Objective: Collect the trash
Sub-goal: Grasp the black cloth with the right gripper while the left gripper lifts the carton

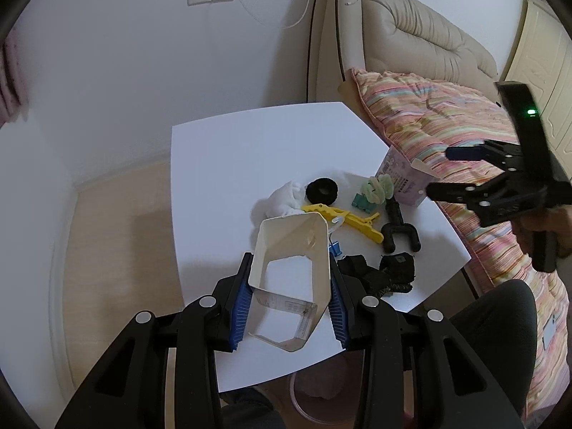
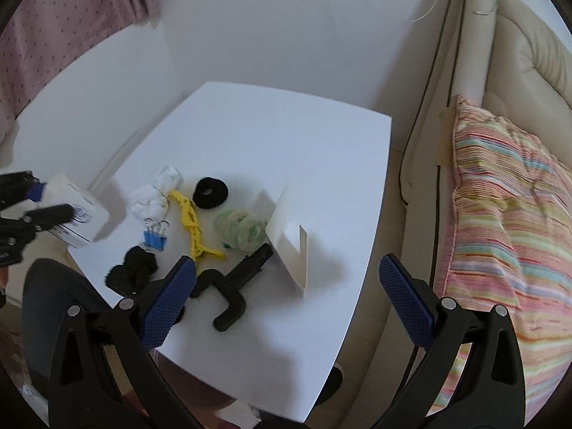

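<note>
My left gripper [image 1: 288, 307] is shut on an empty white carton [image 1: 291, 271], holding it above the near part of the white table [image 1: 250, 143]. The carton also shows in the right wrist view [image 2: 77, 214] at the far left between the left gripper's fingers. My right gripper [image 2: 286, 300] is open and empty above the table's near right part; it shows in the left wrist view [image 1: 439, 173] too. On the table lie a crumpled white tissue [image 2: 153, 195] and a torn purple-and-white carton [image 2: 291, 241], lying open.
Also on the table: a black hair ring [image 2: 210, 193], a yellow clip [image 2: 189, 223], a green scrunchie [image 2: 239, 230], blue binder clips [image 2: 155, 236], black cloth [image 2: 134, 270], a black Y-shaped part [image 2: 232, 282]. A bed with a striped quilt [image 2: 507, 221] is at the right.
</note>
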{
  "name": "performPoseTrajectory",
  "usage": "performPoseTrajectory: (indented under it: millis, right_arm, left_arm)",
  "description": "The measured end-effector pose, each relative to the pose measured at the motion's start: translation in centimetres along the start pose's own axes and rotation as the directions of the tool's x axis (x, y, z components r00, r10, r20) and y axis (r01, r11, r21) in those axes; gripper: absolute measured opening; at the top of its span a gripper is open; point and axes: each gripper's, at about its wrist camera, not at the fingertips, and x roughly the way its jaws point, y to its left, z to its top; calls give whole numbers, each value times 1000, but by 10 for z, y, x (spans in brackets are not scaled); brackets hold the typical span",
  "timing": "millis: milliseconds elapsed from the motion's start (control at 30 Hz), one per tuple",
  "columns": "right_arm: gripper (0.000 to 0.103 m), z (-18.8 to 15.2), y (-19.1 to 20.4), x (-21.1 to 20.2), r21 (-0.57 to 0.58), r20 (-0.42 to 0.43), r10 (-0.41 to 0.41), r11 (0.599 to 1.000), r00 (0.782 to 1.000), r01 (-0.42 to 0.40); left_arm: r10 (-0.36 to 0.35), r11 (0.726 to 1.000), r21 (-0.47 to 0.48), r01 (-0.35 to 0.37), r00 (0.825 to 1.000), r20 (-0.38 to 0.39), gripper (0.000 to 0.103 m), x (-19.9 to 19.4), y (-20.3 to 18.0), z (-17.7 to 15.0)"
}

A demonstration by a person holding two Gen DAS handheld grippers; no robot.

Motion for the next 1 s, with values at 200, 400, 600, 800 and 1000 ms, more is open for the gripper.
performPoseTrajectory:
  millis: [200, 400, 600, 800, 1000]
  right_arm:
    - [60, 2, -7, 17, 6, -44, 32, 999, 999, -32]
    - [18, -1, -5, 23, 3, -54, 43, 999, 998, -43]
    - [5, -5, -6, 16, 16, -23, 39, 999, 999, -38]
    - [5, -9, -6, -7, 30, 26, 33, 999, 999, -33]
    - [5, -21, 8, -41, 7, 70, 40, 999, 997, -41]
  left_arm:
    - [1, 1000, -4, -1, 1000, -4, 38, 1, 2, -2]
    - [-4, 1000, -3, 4, 1000, -7, 38, 3, 1, -3]
    - [-11, 1000, 6, 11, 1000, -4, 38, 2, -4, -4]
    - [-16, 1000, 16, 15, 1000, 6, 38, -4, -10, -6]
    - [-20, 999, 28, 20, 1000, 16, 38, -14, -17, -13]
